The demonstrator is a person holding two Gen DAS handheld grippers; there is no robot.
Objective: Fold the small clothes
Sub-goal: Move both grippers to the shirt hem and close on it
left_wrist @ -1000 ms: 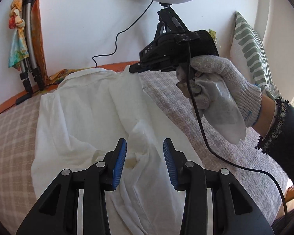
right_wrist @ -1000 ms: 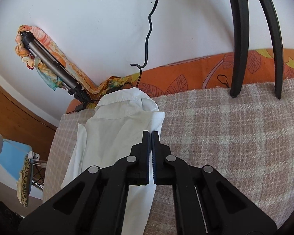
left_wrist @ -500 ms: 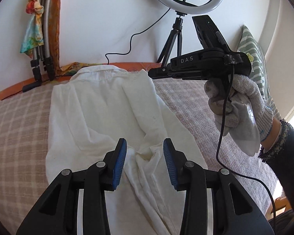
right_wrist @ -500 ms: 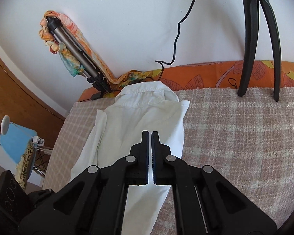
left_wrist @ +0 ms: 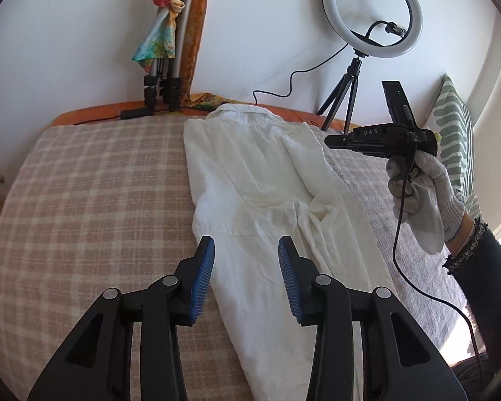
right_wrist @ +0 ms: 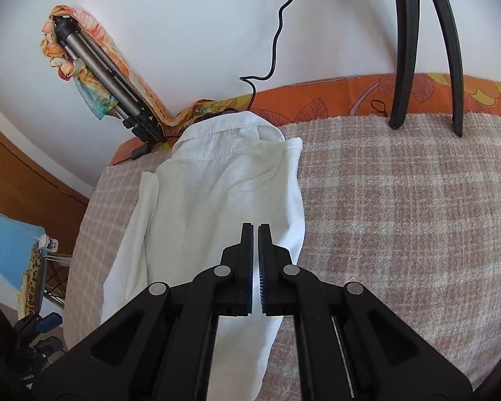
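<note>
A white collared shirt [left_wrist: 264, 183] lies lengthwise on the checked bed cover [left_wrist: 83, 200], both sides folded in, collar at the far end. My left gripper [left_wrist: 246, 254] is open and empty, hovering over the shirt's lower part. My right gripper [right_wrist: 255, 230] is shut with nothing between its pads, held above the shirt [right_wrist: 223, 193] near its right folded edge. In the left wrist view the right gripper [left_wrist: 330, 141] shows in a gloved hand, above the shirt's right side.
A ring light on a tripod [left_wrist: 370, 16] stands at the far right of the bed, its legs [right_wrist: 424, 50] close behind the shirt. A folded tripod with scarves [left_wrist: 163, 50] leans on the wall. A striped pillow [left_wrist: 454, 140] is at right. A cable [left_wrist: 417, 267] hangs from the right gripper.
Both grippers have pulled back and up from the shirt. The right gripper has moved right, away from the shirt. The shirt now lies flat, narrower, with both sides folded in.
</note>
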